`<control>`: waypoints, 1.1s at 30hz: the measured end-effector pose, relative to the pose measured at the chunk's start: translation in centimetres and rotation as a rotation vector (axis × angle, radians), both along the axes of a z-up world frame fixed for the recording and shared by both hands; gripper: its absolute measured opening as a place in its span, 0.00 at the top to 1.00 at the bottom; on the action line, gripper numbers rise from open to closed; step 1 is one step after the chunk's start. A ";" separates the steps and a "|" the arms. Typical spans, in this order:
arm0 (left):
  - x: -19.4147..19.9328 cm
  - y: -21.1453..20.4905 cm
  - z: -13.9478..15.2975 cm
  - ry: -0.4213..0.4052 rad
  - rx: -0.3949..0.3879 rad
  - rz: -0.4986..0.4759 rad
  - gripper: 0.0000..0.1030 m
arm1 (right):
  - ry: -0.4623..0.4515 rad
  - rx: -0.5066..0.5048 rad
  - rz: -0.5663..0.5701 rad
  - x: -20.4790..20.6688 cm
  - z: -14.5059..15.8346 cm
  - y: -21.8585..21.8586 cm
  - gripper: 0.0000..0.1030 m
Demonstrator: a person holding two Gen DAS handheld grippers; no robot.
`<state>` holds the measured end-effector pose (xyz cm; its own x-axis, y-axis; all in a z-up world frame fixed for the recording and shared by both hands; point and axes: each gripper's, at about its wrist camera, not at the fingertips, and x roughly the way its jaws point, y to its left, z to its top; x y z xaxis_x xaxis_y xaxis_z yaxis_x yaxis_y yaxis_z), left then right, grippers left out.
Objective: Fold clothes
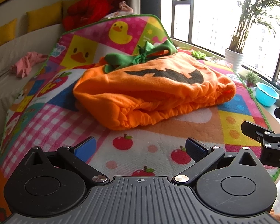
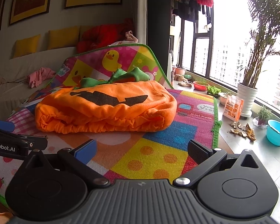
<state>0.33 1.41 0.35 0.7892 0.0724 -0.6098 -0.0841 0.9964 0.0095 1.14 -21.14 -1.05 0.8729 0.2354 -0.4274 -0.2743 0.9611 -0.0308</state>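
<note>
A bright play mat covered the surface, its far end curled up toward the sofa. On the mat lay the pumpkin costume, orange fleece already doubled over on itself, the black mouth print up, the gathered elastic hem stacked in layers along the near edge, and the green collar bunched at the far side. It lay as a fairly compact bundle, which would fit either a fold just finished or one with a further fold to come; the pictures did not settle which. Both tools hovered near the mat's front edge, well short of the cloth: the left gripper had its jaws wide and empty, and the right gripper likewise stood wide apart with nothing between them. If more folding was wanted, the puffy fleece would likely spring back, so pinching through all hem layers at the two near corners, lifting evenly, and pressing the crease flat would serve best. A pink garment lay on the sofa, apart.
</note>
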 end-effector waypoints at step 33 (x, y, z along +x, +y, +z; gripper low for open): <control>7.7 6.7 0.1 0.071 0.250 -0.039 0.00 | -0.063 -0.619 -0.170 11.1 -0.9 -1.1 0.00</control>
<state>8.06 8.13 0.47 0.7501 0.1983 -0.6309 -0.0358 0.9648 0.2606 12.27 -22.23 -1.93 0.9040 -0.1818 -0.3870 -0.0999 0.7903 -0.6045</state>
